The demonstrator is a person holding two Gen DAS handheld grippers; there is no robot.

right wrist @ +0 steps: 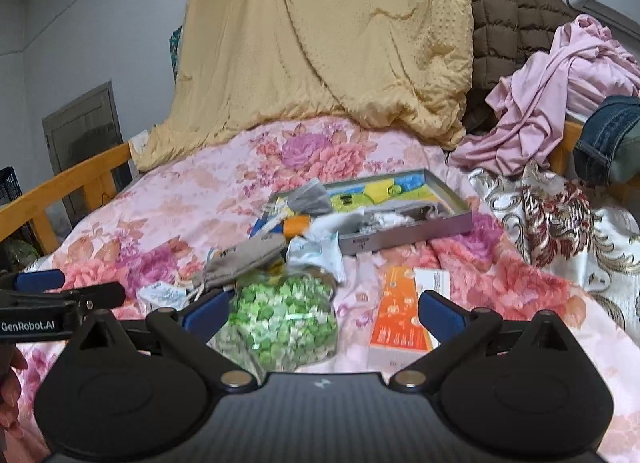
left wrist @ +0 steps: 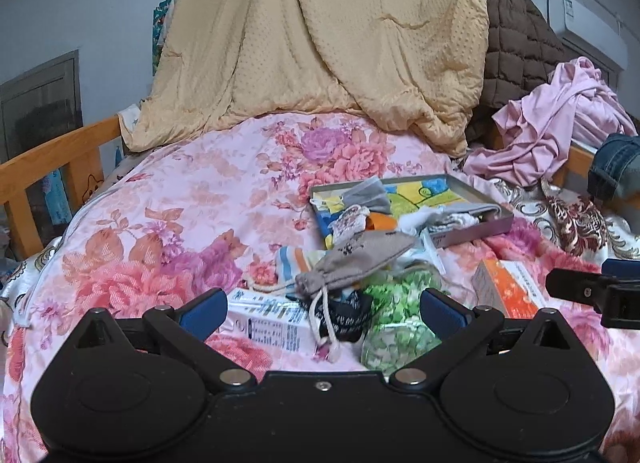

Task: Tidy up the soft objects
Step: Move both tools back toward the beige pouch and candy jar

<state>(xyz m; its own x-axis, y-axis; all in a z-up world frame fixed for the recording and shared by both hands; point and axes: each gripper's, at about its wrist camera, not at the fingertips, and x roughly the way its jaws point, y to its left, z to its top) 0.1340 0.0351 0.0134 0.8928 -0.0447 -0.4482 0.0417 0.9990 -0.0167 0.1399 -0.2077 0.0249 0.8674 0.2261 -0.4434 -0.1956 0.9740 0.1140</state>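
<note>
Left wrist cam: left gripper [left wrist: 322,309] is hanging spread wide, empty, over the grey drawstring pouch [left wrist: 356,259] lying on the floral bedspread [left wrist: 168,203]. Right wrist cam: right gripper [right wrist: 324,309] is gaping too, holding nothing, hovering above the green-filled bag [right wrist: 280,323] beside an orange box [right wrist: 396,323].

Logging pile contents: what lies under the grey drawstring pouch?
The grey drawstring pouch lies over a striped cloth, a dark printed item and the edge of the green-filled bag. Anything beneath those is covered.
</note>
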